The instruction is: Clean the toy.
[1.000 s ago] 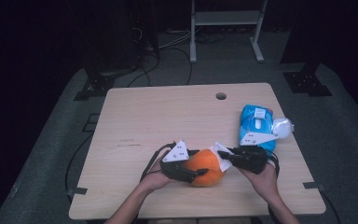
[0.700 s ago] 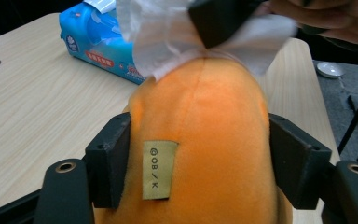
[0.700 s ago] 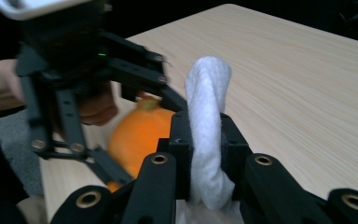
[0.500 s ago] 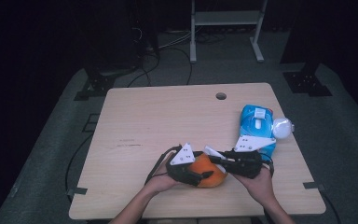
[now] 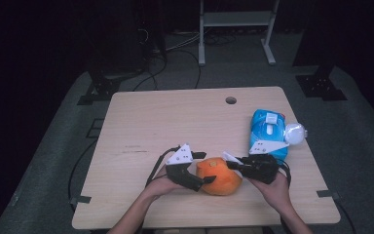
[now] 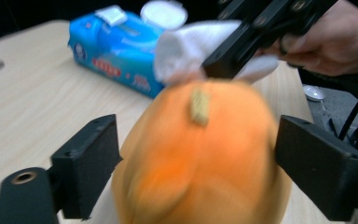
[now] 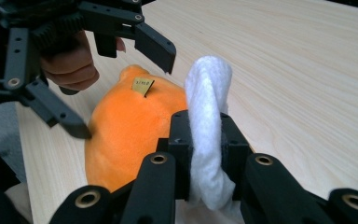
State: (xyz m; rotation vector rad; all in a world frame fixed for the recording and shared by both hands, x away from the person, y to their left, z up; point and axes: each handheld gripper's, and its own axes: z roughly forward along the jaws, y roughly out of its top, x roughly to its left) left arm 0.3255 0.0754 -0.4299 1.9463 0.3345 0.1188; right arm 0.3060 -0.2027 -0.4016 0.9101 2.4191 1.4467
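Sitting between the just-opened jaws of the left gripper (image 5: 200, 168), the orange toy (image 5: 219, 176) went unsqueezed; the right gripper (image 7: 204, 140) pinched a white wipe (image 7: 207, 126) beside it.

An orange plush toy (image 5: 219, 176) with a small tan tag (image 7: 142, 86), a white wipe (image 7: 207, 130), a blue wipes pack (image 5: 268, 134) with red print, black grippers and a pale wooden table (image 5: 175, 117) were seen.

The tabletop (image 5: 175, 122) is lit evenly from above in the high view, while the surroundings toward twelve o'clock are lost in darkness. Shadows are kept soft. In the left gripper view, the orange plush toy (image 6: 200, 158) is smeared by blur. The right gripper view is rendered sharp and bright.
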